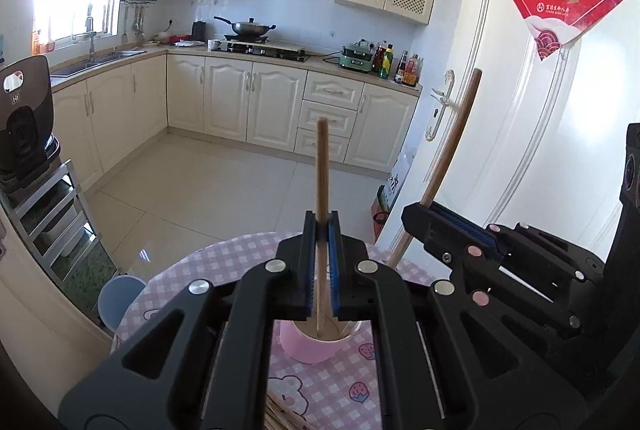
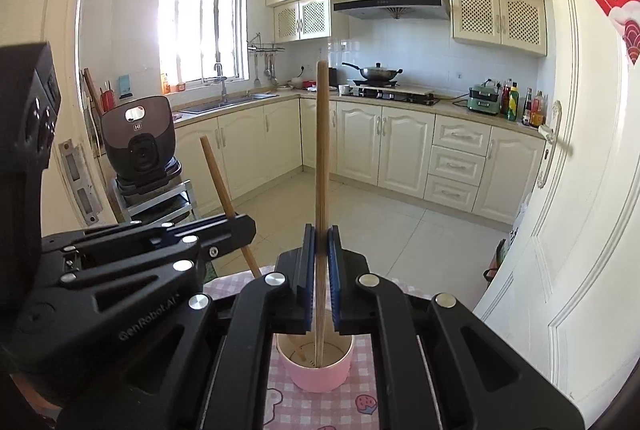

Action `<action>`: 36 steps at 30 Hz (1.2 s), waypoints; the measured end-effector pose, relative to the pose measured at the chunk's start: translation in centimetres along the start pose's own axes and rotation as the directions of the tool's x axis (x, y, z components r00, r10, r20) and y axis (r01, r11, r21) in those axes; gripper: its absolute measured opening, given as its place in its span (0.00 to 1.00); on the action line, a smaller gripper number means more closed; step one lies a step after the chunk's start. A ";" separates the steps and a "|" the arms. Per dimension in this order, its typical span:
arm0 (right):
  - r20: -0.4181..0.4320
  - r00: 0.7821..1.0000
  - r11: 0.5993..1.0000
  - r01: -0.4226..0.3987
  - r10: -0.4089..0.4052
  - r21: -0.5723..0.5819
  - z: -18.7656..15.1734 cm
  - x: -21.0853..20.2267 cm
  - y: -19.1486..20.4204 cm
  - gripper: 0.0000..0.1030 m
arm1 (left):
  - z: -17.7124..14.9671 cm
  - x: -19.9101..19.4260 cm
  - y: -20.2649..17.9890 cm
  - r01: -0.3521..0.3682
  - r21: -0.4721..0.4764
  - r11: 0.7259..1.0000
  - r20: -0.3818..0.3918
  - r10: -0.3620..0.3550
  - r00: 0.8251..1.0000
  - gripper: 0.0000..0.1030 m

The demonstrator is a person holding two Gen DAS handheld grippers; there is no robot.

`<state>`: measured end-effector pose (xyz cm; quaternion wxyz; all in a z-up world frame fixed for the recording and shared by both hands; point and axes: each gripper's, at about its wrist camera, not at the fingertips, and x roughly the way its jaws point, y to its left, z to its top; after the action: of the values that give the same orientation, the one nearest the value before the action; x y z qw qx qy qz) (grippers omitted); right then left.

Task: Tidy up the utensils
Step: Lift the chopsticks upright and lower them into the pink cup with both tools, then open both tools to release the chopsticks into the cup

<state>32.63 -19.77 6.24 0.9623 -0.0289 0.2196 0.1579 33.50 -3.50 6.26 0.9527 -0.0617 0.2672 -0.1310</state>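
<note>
A pink cup (image 1: 308,348) stands on the table with the pink checked cloth (image 1: 224,262). In the left wrist view my left gripper (image 1: 322,226) is shut on an upright wooden chopstick (image 1: 322,166) whose lower end reaches into the cup. To its right my right gripper (image 1: 420,210) is shut on a second, tilted chopstick (image 1: 454,146). In the right wrist view the right gripper (image 2: 322,234) grips its chopstick (image 2: 322,150) above the same pink cup (image 2: 316,370). The left gripper (image 2: 244,224) holds the other chopstick (image 2: 222,182) at the left.
Several loose chopsticks (image 1: 280,416) lie on the cloth near the front edge. A blue stool (image 1: 120,294) stands left of the table. A white door (image 1: 540,158) is close on the right, and a metal rack with a dark appliance (image 1: 28,134) on the left.
</note>
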 end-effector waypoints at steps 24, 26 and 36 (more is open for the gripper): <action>-0.145 0.989 0.999 -0.028 0.032 0.031 -2.8 2.1 -0.5 0.05 | -2.7 2.2 -0.5 -0.027 0.107 0.994 -0.143 0.043 0.989 0.07; -0.156 0.987 0.999 -0.027 0.031 0.030 -3.0 2.3 -0.5 0.05 | -2.9 2.1 -0.5 -0.029 0.114 0.993 -0.145 0.045 0.988 0.07; -0.185 0.982 0.999 -0.018 0.026 0.047 -3.8 2.5 -0.7 0.05 | -3.4 1.8 -0.4 -0.031 0.117 0.993 -0.167 0.051 0.985 0.07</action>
<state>33.38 -20.16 1.69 0.9363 -0.0194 0.3120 0.1603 33.18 -4.54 2.57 0.9309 0.0098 0.3408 -0.1312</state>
